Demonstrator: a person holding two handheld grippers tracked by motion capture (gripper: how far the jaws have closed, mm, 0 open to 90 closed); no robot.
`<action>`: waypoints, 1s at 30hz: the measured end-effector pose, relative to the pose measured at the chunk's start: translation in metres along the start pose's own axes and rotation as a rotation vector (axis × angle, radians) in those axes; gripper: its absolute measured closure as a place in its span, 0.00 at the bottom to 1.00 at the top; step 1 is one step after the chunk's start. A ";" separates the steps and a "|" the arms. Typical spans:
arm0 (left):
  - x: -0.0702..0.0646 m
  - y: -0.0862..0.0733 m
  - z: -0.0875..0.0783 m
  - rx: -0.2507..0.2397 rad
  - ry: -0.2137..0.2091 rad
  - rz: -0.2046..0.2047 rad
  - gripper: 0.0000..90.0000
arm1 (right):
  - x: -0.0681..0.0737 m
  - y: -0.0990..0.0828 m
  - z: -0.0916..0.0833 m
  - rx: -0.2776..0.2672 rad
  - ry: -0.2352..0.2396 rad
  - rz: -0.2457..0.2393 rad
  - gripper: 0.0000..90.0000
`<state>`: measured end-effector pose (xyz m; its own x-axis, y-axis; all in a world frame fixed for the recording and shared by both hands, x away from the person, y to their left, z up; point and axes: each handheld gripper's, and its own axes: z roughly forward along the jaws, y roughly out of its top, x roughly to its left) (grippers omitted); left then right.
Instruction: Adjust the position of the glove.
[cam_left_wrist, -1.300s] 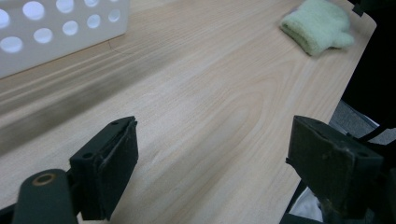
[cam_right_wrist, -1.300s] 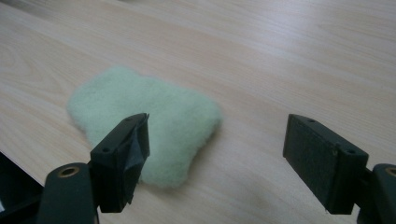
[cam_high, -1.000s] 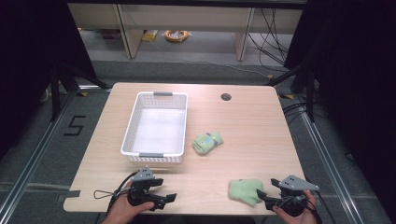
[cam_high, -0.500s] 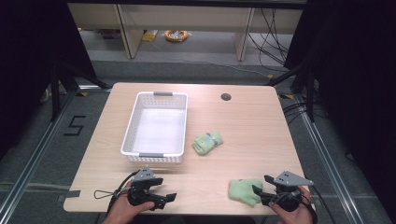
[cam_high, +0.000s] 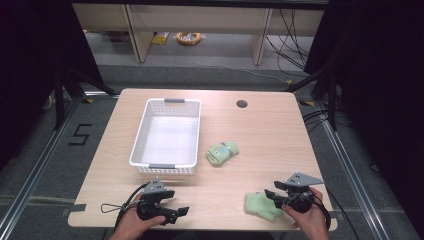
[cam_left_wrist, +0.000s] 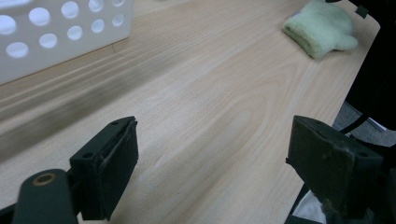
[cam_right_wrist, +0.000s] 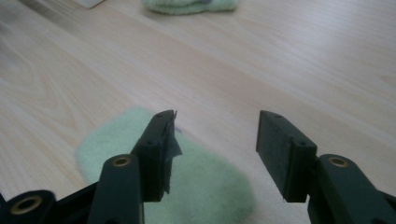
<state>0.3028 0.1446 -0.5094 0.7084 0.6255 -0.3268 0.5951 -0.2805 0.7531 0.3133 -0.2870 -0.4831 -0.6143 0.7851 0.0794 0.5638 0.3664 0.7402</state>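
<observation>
Wood-grain surface (cam_high: 260, 135) carried a white perforated basket (cam_high: 167, 136), a rolled green sock (cam_high: 222, 153) just right of it, and a flat pale green cloth (cam_high: 260, 204) near the front edge. From above, the left gripper (cam_high: 172, 212) sat at the front left, well apart from the basket, and the right gripper (cam_high: 272, 195) touched or overhung the cloth's right side. The right gripper view gave what the high view could not: its jaws stood apart, the left one over the pale green cloth (cam_right_wrist: 187, 186), the right one over bare wood. The left gripper view showed its own jaws wide apart over bare wood, the basket's holed wall (cam_left_wrist: 60, 32) cut off at top left. Whether the right jaws touched the cloth could not be told.
</observation>
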 end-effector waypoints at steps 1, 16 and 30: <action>-0.001 0.000 0.000 0.000 0.010 0.001 0.17 | 0.000 0.000 0.000 0.000 0.000 0.000 0.55; 0.000 0.001 -0.002 0.012 -0.007 0.014 0.17 | 0.003 -0.011 0.016 0.114 0.045 0.008 0.78; 0.000 0.000 0.000 0.000 -0.001 0.004 0.17 | 0.007 -0.003 0.010 0.048 0.124 -0.078 0.94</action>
<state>0.3028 0.1442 -0.5096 0.7114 0.6234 -0.3246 0.5922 -0.2830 0.7545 0.3128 -0.2777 -0.4911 -0.7187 0.6870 0.1070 0.5361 0.4495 0.7145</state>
